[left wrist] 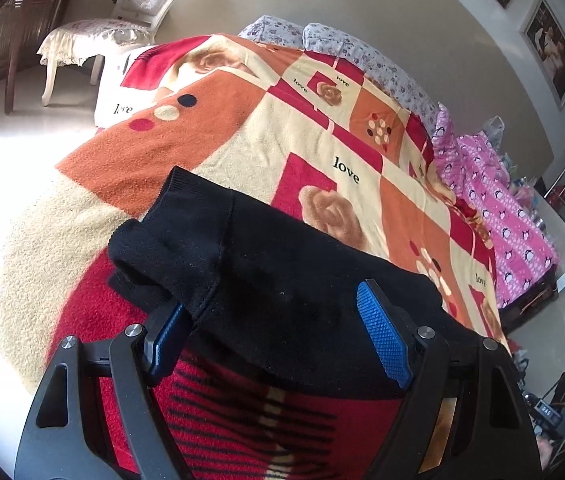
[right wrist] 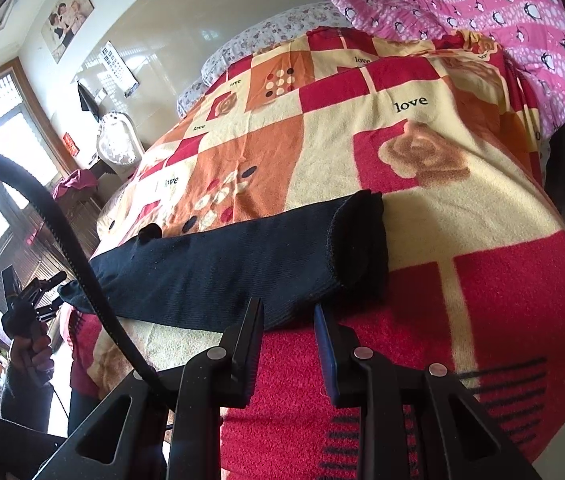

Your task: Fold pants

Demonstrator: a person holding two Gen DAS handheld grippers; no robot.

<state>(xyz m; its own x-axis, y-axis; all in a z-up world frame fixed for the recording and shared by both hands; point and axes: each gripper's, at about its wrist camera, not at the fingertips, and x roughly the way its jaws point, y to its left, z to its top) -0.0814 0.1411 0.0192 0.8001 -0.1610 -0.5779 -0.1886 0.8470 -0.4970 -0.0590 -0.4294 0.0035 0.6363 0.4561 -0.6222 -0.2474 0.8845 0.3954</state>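
The left gripper (left wrist: 278, 332) stands wide open, its blue pads either side of the black knitted pants (left wrist: 266, 280) lying on the red, orange and cream patterned blanket (left wrist: 282, 128). The right gripper (right wrist: 288, 316), jaws narrowly apart, holds nothing, just short of the pants' near edge.

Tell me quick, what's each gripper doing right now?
Left gripper: open, black pants between its fingers, not pinched.
Right gripper: open, narrow gap, holding nothing, just short of the pants.
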